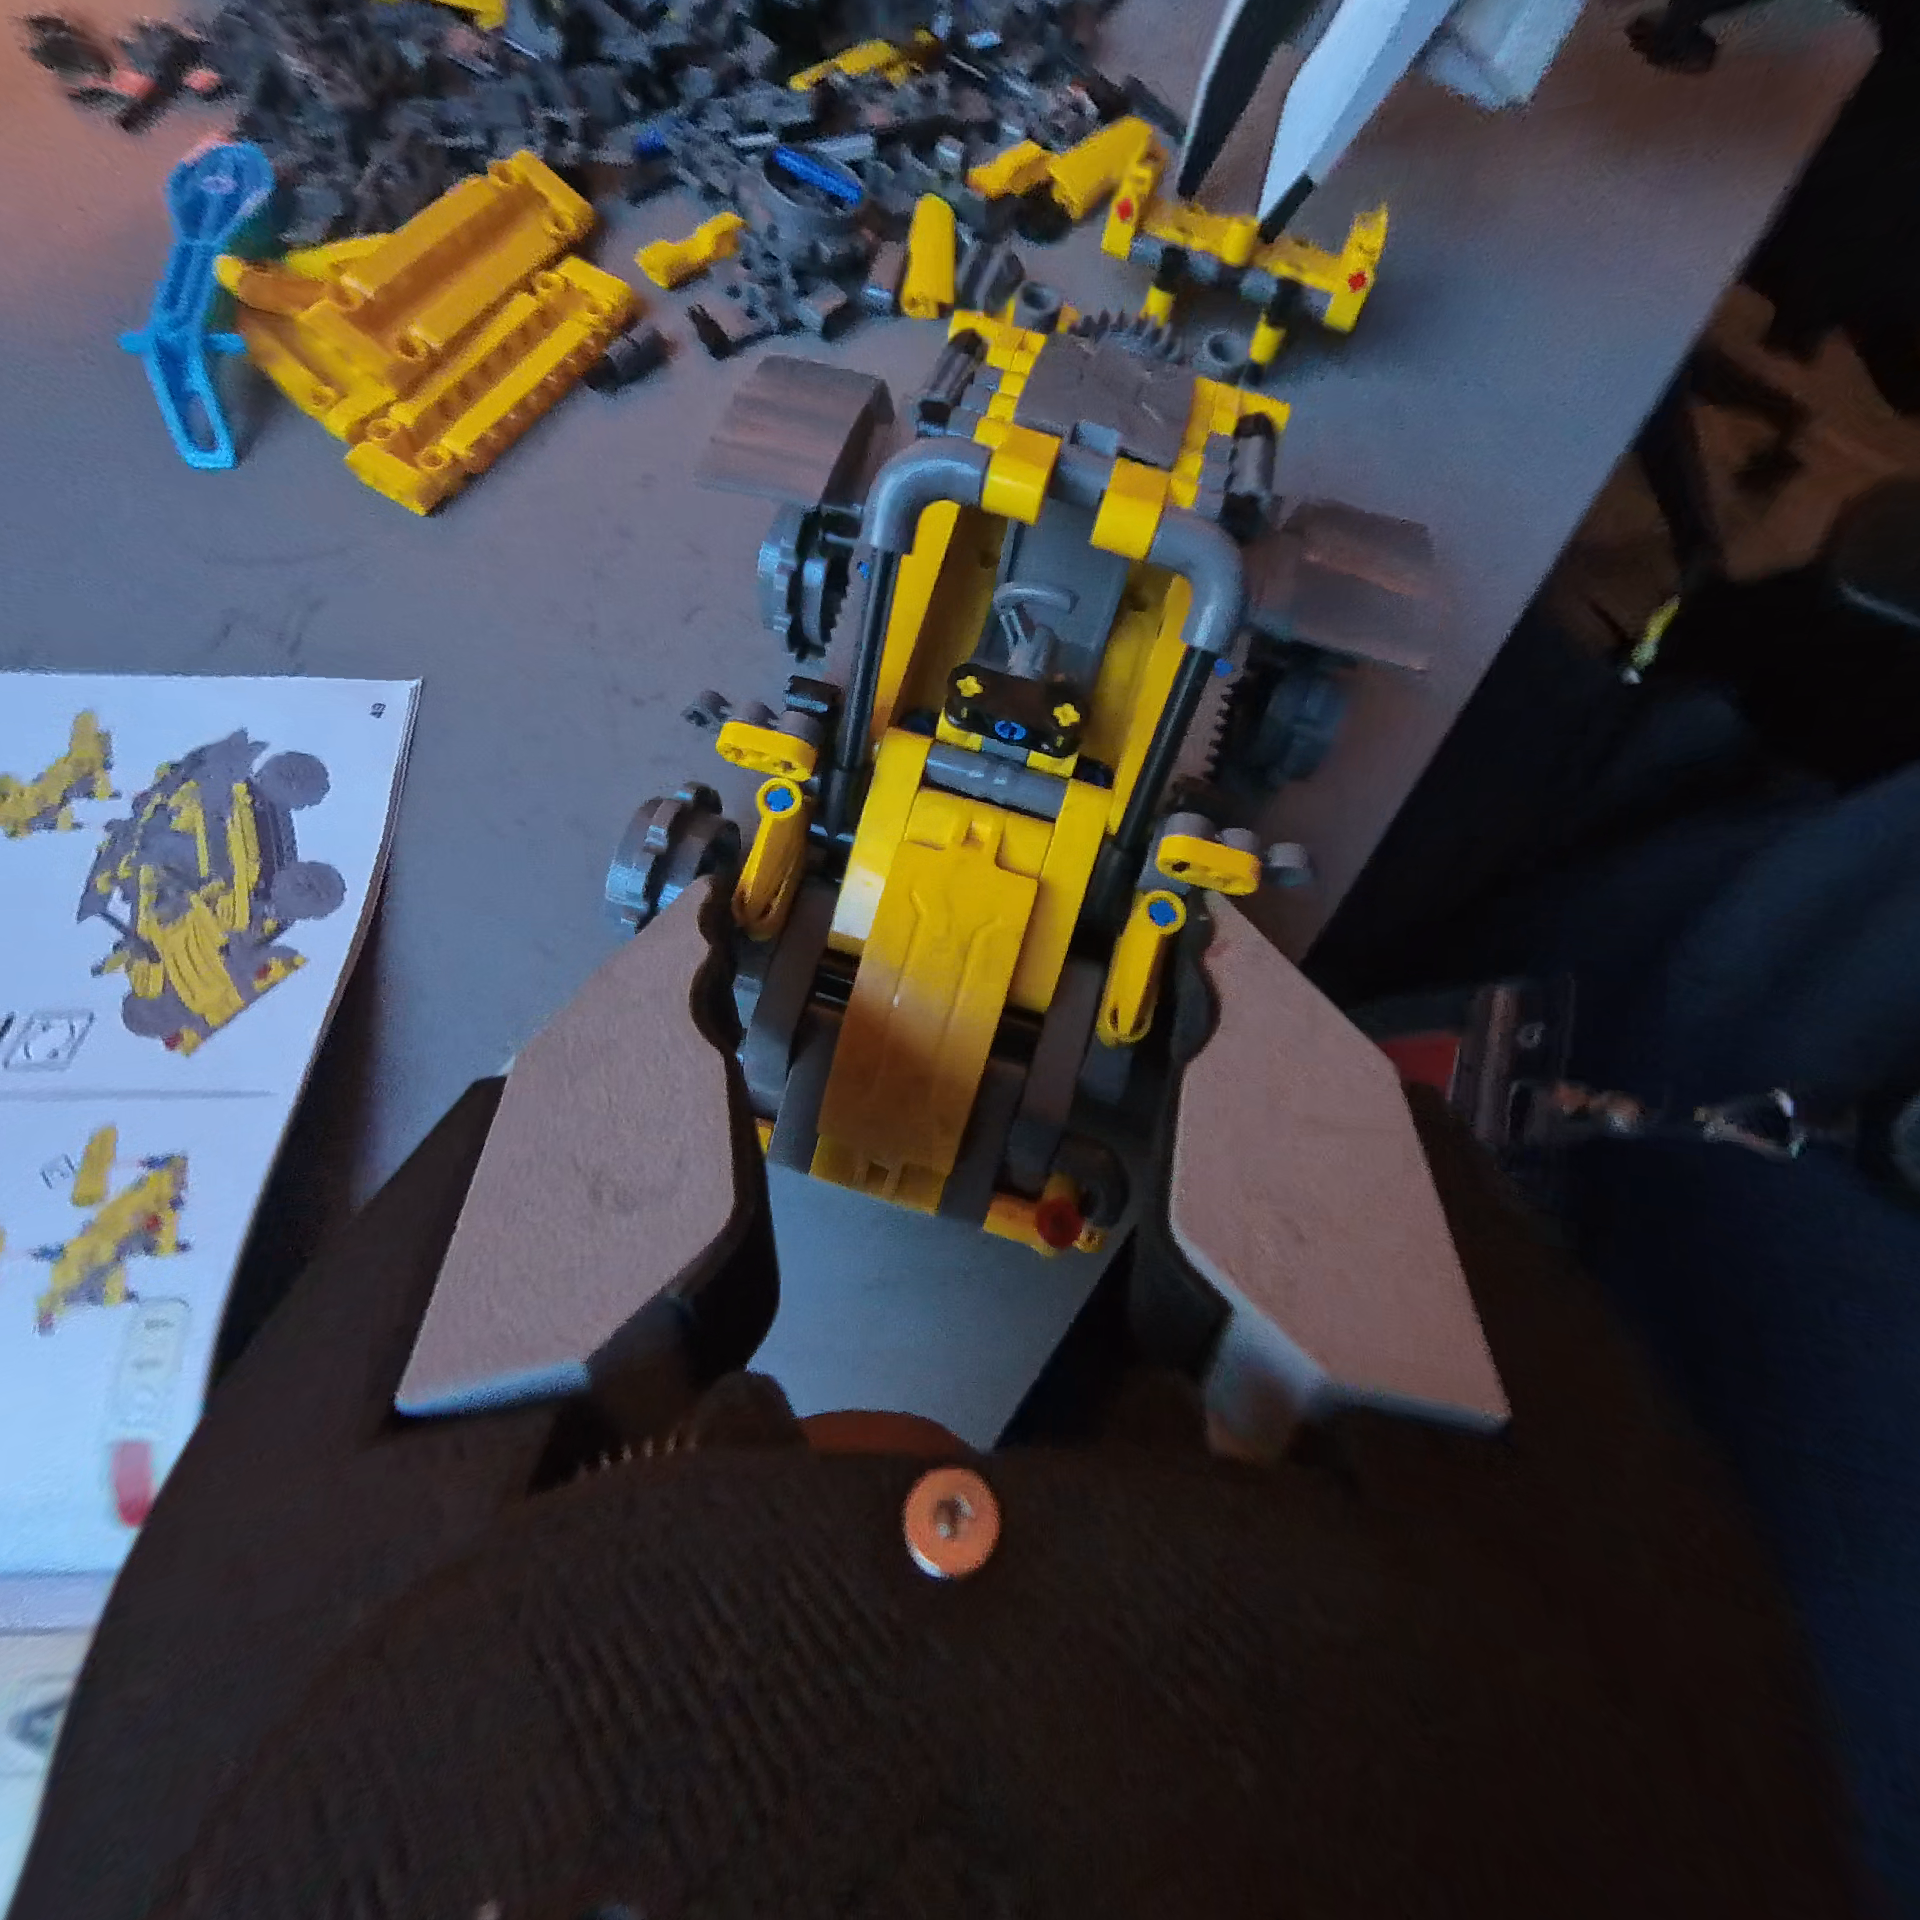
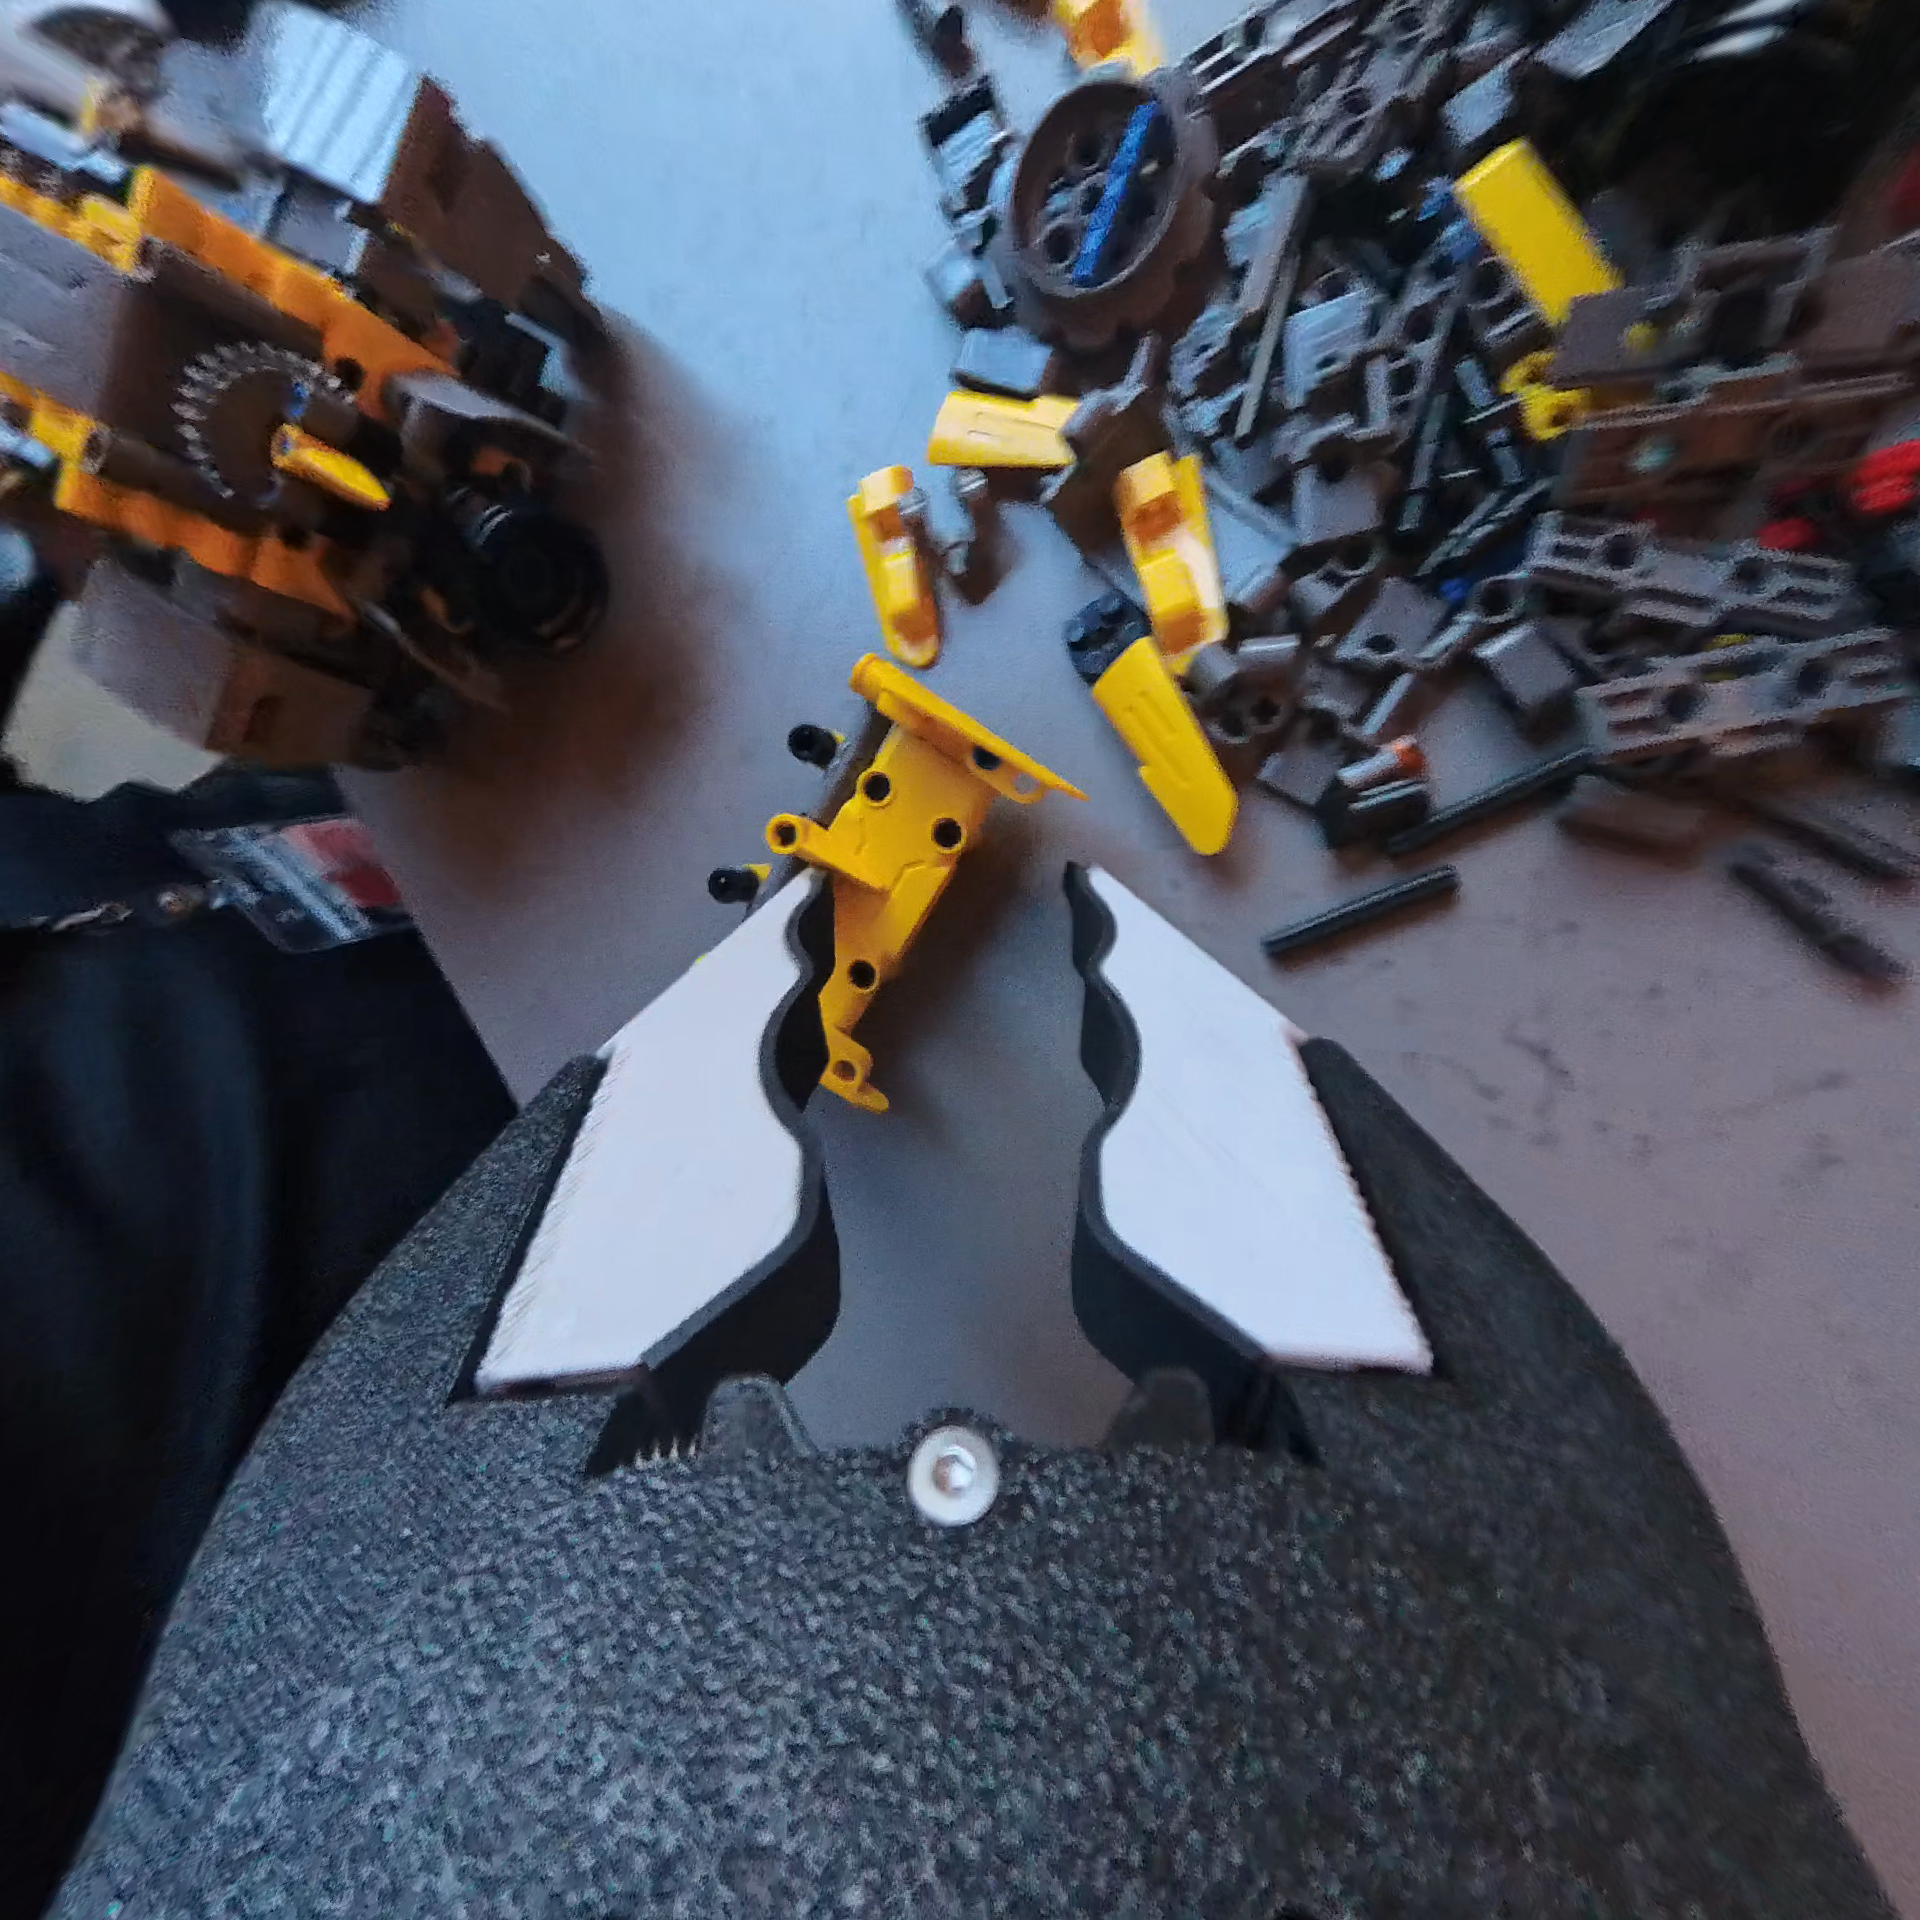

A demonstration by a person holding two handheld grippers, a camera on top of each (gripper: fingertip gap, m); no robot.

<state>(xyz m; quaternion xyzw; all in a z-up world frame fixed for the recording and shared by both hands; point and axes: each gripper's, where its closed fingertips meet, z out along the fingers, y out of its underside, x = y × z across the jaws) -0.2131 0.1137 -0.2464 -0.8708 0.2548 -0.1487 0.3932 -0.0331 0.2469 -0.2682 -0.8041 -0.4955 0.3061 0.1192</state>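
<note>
My left gripper is shut on the rear of a yellow and grey brick-built vehicle, one finger against each side. The vehicle stands on the grey table and also shows blurred in the right wrist view. My right gripper is open over a small yellow assembly with black pins that lies on the table. The assembly sits against the left finger, apart from the right one. In the left wrist view this assembly lies just ahead of the vehicle's front, with the right gripper's white fingers at it.
A pile of dark and yellow loose parts covers the far table and also shows in the left wrist view. A large yellow bucket-like assembly and a blue part lie far left. An open instruction booklet lies left. The table edge runs along the right. The tips of one gripper are about 25 cm away from the tips of the other.
</note>
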